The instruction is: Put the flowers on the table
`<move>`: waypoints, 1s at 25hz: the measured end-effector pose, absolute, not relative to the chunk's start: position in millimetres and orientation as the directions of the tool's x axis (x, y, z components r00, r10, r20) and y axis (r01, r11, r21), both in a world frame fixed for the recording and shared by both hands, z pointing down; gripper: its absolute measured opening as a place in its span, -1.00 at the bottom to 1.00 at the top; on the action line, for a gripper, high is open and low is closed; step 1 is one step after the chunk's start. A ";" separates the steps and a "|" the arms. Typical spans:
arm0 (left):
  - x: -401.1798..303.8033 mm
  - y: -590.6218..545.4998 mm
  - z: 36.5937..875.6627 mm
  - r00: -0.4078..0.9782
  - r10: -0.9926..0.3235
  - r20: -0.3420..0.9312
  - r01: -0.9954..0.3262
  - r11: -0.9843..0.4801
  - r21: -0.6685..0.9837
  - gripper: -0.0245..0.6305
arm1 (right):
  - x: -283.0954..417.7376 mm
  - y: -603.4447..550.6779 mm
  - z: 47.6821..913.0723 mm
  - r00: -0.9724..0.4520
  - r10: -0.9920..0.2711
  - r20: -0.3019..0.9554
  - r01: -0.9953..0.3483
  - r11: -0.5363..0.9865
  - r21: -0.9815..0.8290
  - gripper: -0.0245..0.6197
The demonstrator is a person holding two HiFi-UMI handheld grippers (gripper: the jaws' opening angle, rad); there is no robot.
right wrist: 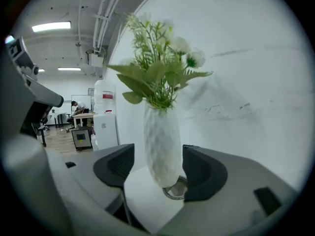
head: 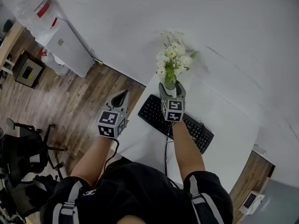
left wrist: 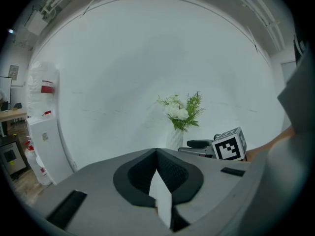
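White table (head: 229, 125) runs across my head view, a black keyboard (head: 175, 122) lying on it in front of me and the flowers (head: 172, 59) standing in their vase (head: 170, 82) at its far corner. I have the right gripper (head: 172, 88) right up at the vase, while the left gripper (head: 120, 97) hangs off the table's left edge over the wooden floor (head: 70, 101), its tips drawn to a point. In the left gripper view I see the jaws meeting at the tip, so they are closed with nothing in them; beyond them the flowers (left wrist: 179, 109) stand upright against the white wall (left wrist: 123, 58), the right gripper (left wrist: 194, 145) just beside the vase. In the right gripper view the jaws stand apart with the pale, textured vase (right wrist: 162, 141) between them; I see a gap on the view's left side of it, and the other jaw is very close. The vase sits upright on the table by a round metal ring (right wrist: 176, 191), green leaves and white blooms spreading above.
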State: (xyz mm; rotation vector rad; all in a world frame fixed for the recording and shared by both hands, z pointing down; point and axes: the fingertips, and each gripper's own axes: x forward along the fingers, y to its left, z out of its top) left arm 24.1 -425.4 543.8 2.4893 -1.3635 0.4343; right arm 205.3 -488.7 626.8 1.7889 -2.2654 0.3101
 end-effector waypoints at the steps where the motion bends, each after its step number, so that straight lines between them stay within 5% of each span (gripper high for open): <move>1: 26.4 -422.8 542.5 0.519 -0.765 0.380 -0.845 -0.526 0.095 -0.92 | 207.2 -481.0 621.3 -0.205 -0.931 0.301 -0.978 0.210 -0.018 -0.04; 3: 29.7 -418.0 538.0 0.532 -0.762 0.370 -0.838 -0.537 0.099 -0.92 | 211.7 -463.0 606.2 -0.163 -0.952 0.260 -0.986 0.163 -0.022 -0.46; 7: 32.4 -407.5 523.4 0.555 -0.756 0.346 -0.824 -0.558 0.100 -0.92 | 215.5 -428.1 566.9 -0.107 -0.974 0.198 -0.993 0.097 -0.063 -0.91; 18: 38.3 -358.1 463.1 0.647 -0.728 0.226 -0.757 -0.650 0.071 -0.92 | 195.6 -330.4 421.4 -0.083 -0.997 -0.002 -0.995 0.083 -0.055 -0.91; 25: 39.8 -325.5 446.0 0.682 -0.705 0.192 -0.726 -0.684 0.066 -0.92 | 201.6 -272.7 404.0 0.000 -1.000 0.005 -0.996 0.000 -0.085 -0.91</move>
